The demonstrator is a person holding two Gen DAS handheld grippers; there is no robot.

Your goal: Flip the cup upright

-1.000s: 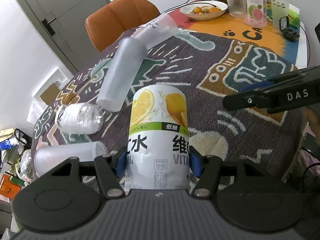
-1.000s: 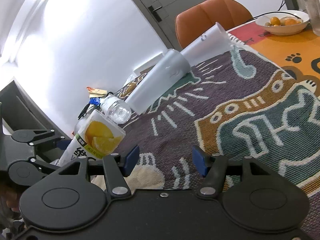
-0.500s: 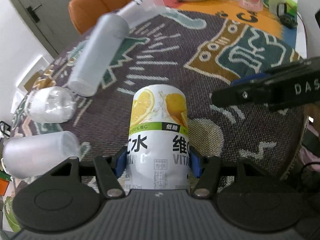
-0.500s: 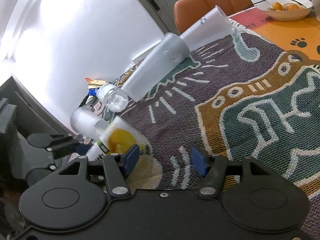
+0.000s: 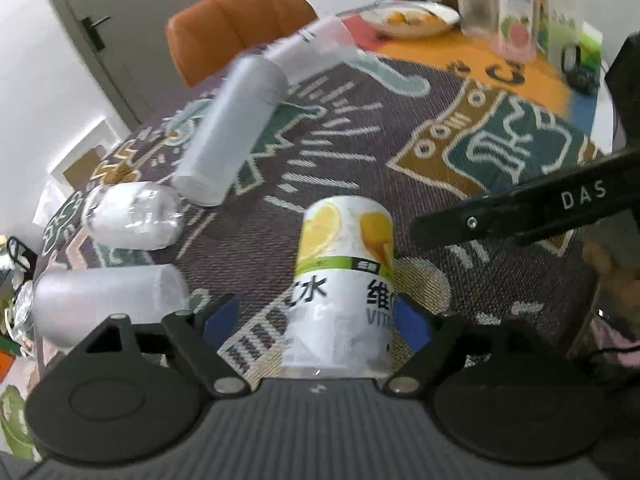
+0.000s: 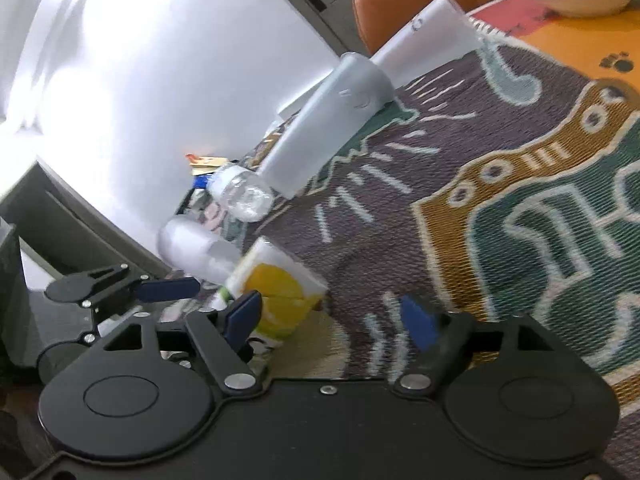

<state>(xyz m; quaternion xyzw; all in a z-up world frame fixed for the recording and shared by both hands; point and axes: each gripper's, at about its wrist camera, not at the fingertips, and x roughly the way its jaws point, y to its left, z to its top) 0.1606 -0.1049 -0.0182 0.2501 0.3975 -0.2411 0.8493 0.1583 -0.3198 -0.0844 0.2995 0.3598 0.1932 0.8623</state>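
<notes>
Left wrist | left gripper [image 5: 316, 322] spread wide round glossy cylindrical cup [image 5: 344, 280] | right gripper [image 6: 332, 318] wide, unladen

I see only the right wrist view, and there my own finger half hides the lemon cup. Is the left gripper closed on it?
Observer: No. The left wrist view shows the left gripper open, with a clear gap between its left pad and the cup.
Operator: Does the cup stand or lie?
Observer: It stands on the cloth, and its label text reads the right way up.
Operator: Where is my gripper from that side?
Observer: The right gripper is to the right of the cup, and cloth shows between them.
</notes>
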